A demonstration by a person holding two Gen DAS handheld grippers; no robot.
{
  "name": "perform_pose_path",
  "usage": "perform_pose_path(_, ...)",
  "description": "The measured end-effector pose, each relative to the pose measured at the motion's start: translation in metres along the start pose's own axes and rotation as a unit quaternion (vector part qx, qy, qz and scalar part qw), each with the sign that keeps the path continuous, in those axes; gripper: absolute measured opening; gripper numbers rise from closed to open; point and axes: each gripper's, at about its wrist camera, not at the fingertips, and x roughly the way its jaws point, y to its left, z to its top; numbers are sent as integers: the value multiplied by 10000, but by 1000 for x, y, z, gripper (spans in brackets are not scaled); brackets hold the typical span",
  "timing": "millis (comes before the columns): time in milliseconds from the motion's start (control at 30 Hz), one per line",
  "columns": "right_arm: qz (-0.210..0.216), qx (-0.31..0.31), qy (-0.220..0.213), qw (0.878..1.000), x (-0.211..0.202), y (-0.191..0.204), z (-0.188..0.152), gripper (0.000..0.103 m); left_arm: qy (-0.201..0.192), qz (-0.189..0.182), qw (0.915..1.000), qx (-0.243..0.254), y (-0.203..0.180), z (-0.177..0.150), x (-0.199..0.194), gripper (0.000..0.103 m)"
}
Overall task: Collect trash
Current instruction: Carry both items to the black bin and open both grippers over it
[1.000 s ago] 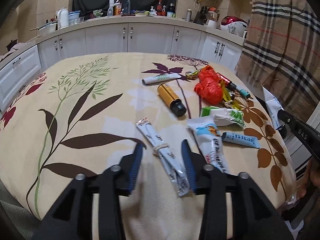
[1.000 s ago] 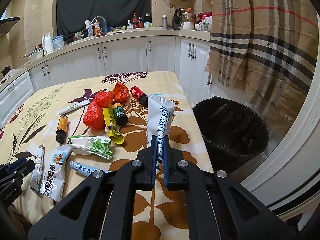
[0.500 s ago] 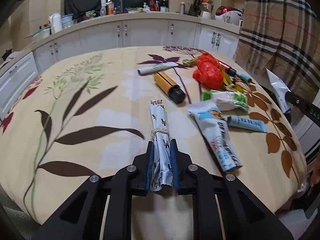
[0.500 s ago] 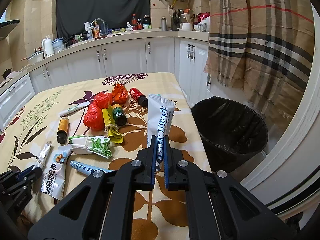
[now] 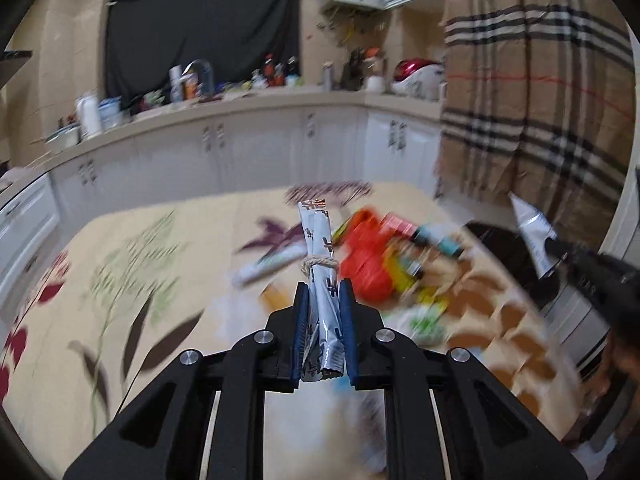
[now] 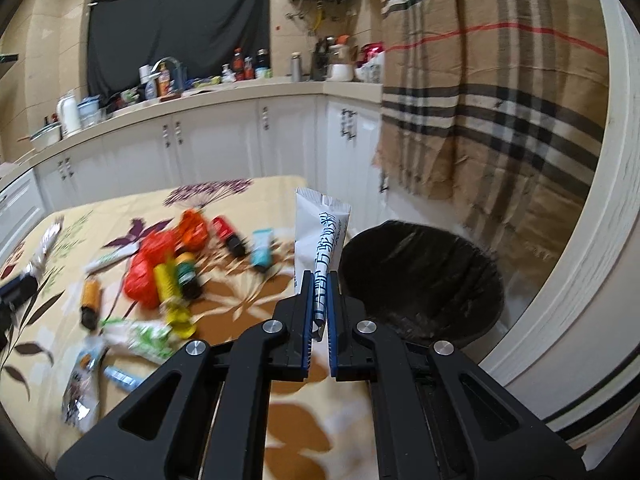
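Observation:
My left gripper [image 5: 323,296] is shut on a silver sachet bundle [image 5: 319,256] tied with string, held up above the table. My right gripper [image 6: 319,284] is shut on a white sachet with blue writing [image 6: 320,236], held upright near the table's right edge, beside the black trash bin [image 6: 420,280]. The right gripper and its sachet [image 5: 534,232] also show at the right of the left wrist view. Trash lies on the table: red and orange bags [image 6: 144,272], small bottles [image 6: 90,300], a green-white packet [image 6: 148,336], tubes [image 6: 262,252].
The round table has a floral cloth [image 6: 240,208]. White kitchen cabinets [image 6: 216,140] with a cluttered counter run behind it. A plaid curtain [image 6: 500,112] hangs right of the bin. A white frame [image 6: 580,280] stands at the far right.
My left gripper closed on the silver bundle and lifted it off the table. My right gripper moved towards the bin with the white sachet.

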Motion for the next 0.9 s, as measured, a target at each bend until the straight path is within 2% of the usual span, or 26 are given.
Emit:
perform_pose_path(233,-382,236,-148,9989,19,-34,25,6,-366,-636,9954,614,-61,58,30,17)
perform_pose_path(367,-561,413,-170,9974,35,-56,38,6,-453,-842,9893,1099,-99,74,51,17)
perform_pose_path(533,-733,646,-60,9952,59,-80,43,7,-178,-1115,9840,1377,-137,82,88,17)
perform_pose_path(800,-944,983,228,9904,101,-108,41,7,101,-1170,9775,1750,-186,88,143,17)
perform_pose_path(867,-1051,1066,241,9884,109,-114,40,16,136,-1176,9752,1872,-197,88,155,18)
perform_pose_path(900,-1111,1117,217,9873,113,-116,40,32,186,-1186,9735,1946,-204,87,162,18)
